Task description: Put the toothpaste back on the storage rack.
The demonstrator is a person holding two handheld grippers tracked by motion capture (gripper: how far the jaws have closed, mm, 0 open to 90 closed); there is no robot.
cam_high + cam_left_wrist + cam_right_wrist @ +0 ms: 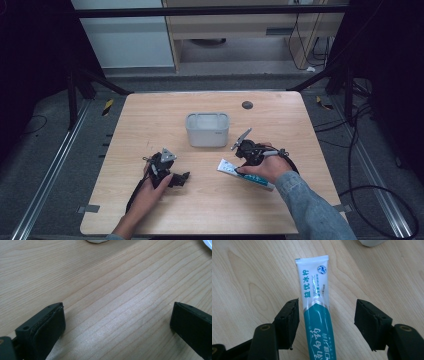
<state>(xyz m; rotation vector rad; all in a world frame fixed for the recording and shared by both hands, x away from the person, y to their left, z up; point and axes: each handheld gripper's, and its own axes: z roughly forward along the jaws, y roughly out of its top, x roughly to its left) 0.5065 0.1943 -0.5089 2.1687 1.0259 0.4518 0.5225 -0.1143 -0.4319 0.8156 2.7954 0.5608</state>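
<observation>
A white and teal toothpaste tube [226, 167] lies flat on the wooden table [150, 120], right of centre. In the right gripper view the tube [314, 282] runs up between the two black jaws, its flat crimped end farthest away. My right gripper [327, 307] is open around it: the left pad sits close beside the tube and the right pad stands well clear. From above, the right gripper [241, 170] is low over the tube in the person's hand. My left gripper [181, 178] rests near the table's front left, and its jaws [117, 315] are open over bare wood.
A grey-white rectangular tub [207, 130] stands at the table's middle, just beyond both grippers; its base edge shows in the gripper views [96, 241] [372, 242]. A small dark disc [247, 105] lies near the far edge. Dark floor, rails and cables surround the table.
</observation>
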